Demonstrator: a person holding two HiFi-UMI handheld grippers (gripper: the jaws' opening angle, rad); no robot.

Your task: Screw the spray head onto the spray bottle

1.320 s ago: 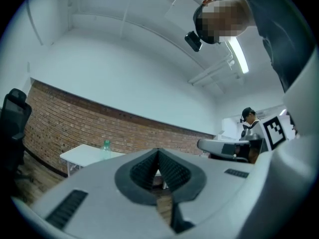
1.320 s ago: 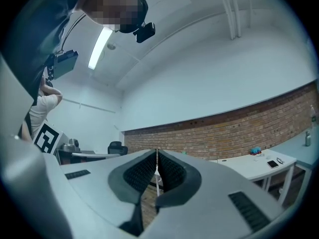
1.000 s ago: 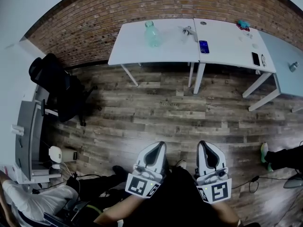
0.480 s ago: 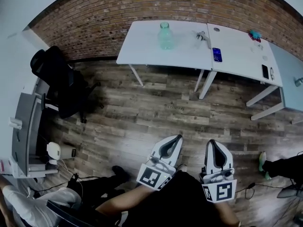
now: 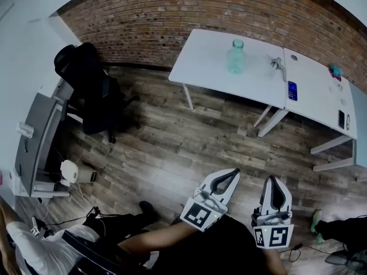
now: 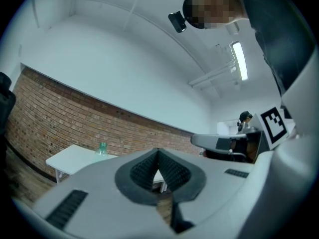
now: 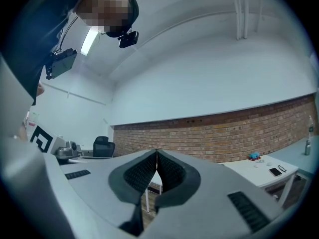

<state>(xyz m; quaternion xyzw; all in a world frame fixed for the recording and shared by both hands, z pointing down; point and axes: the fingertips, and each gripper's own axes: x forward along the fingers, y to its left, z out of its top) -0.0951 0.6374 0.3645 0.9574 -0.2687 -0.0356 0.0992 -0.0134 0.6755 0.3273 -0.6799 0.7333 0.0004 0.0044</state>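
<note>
My left gripper and right gripper both have jaws pressed together, empty. Spray bottle upright on white table, spray head near it.

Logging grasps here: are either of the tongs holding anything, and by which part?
Nothing is held. The left tongs and right tongs are shut and empty; spray bottle and spray head sit on the far table.

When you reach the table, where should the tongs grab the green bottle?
The green bottle stands upright on the white table, so probably grip its wide body, coming level from the near side. That leaves the narrow neck free for the spray head.
</note>
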